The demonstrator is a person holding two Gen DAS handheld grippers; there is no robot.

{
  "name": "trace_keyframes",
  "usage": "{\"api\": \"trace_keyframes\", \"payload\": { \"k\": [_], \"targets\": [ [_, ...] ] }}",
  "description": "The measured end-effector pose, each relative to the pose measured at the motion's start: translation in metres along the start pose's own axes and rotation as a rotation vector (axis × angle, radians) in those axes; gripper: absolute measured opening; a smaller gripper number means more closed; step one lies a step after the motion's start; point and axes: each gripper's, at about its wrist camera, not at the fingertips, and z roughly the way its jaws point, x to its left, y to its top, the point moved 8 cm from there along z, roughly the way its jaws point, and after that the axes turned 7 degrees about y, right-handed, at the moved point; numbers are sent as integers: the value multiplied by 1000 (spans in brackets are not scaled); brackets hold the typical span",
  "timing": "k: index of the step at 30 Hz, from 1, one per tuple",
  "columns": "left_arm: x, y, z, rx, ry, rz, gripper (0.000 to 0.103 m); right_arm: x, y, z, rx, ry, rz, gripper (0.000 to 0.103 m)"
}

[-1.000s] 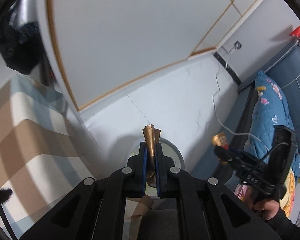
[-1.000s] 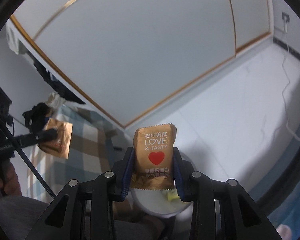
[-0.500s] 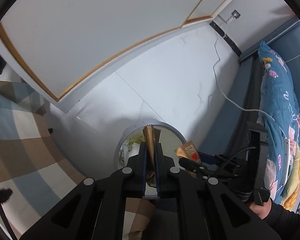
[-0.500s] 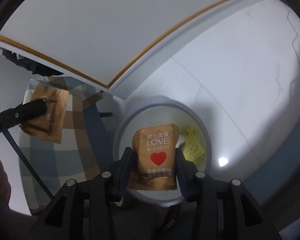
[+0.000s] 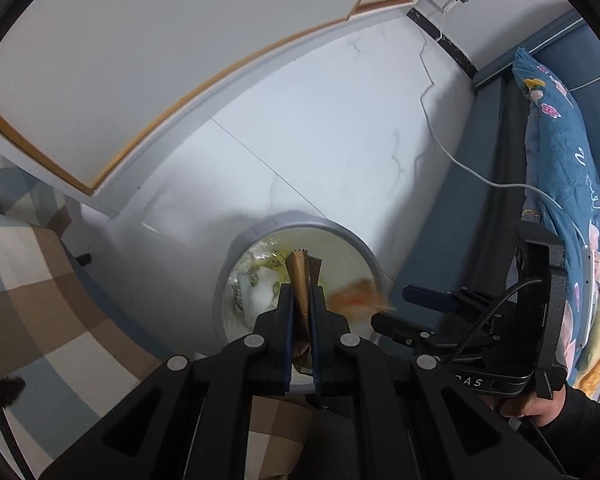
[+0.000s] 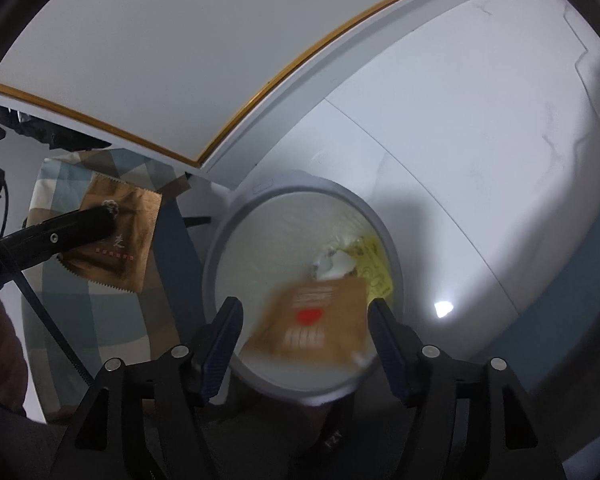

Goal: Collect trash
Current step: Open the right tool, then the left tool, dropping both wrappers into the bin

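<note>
— biggest thing down there?
— white floor [image 6: 480,128], with a blue bed [image 5: 556,168] off to the right.
— next?
— round grey trash bin [image 6: 384,236], standing on the floor, open on top, with yellow and white scraps inside.
— and the claws?
— left claw [image 5: 300,300] pressed tight on a brown wrapper [image 5: 298,276], edge-on, hanging above the bin's open top. right claw [image 6: 306,320] spread wide, gripping nothing.
— anything between those right fingers?
— brown packet with a red heart [image 6: 312,324], blurry, loose in the air over the bin's mouth, touching neither finger.
</note>
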Motion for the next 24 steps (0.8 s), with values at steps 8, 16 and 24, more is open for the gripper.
{"api": "trace_keyframes", "payload": {
  "k": [8, 16, 24],
  "targets": [
    [-5, -6, 9, 41, -2, 9, 4, 0, -1, -12, -19, -10, -5, 66],
    [-5, -13, 14, 81, 14, 31, 7, -4, 1, -23, -57, -35, 21, 68],
    [5, -18, 13, 98, 9, -19, 10, -5, 7, -33, -96, -41, 40, 68]
  ]
}}
